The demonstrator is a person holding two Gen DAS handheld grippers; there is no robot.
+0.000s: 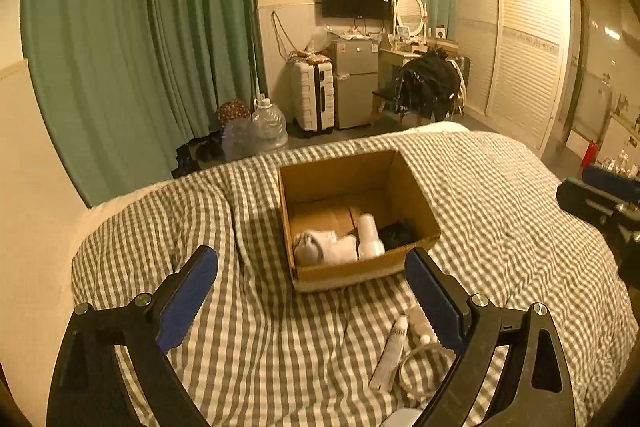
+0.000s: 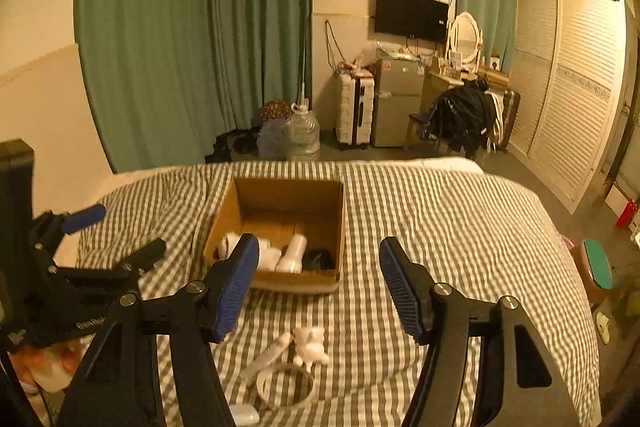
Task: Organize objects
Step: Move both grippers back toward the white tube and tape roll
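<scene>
An open cardboard box (image 1: 352, 267) (image 2: 280, 281) sits on the checked bedcover. Inside it lie rolled white cloth (image 1: 320, 247) (image 2: 228, 243), a white bottle (image 1: 370, 237) (image 2: 294, 253) and a dark item (image 1: 398, 233) (image 2: 318, 259). On the cover nearer to me lie a white tube (image 1: 392, 351) (image 2: 268, 355), a clear ring (image 1: 424, 367) (image 2: 286, 385) and a small white toy (image 2: 310, 345). My left gripper (image 1: 310, 259) hangs open and empty in front of the box. My right gripper (image 2: 319, 241) is open too, above the loose items, holding nothing.
The bed (image 2: 460, 227) fills the foreground. Its far edge drops to a floor with water jugs (image 1: 268, 127), a white suitcase (image 1: 312, 95), a small fridge (image 1: 356, 83) and a chair piled with dark clothes (image 1: 432, 83). A white object (image 2: 244, 413) lies by the lower edge.
</scene>
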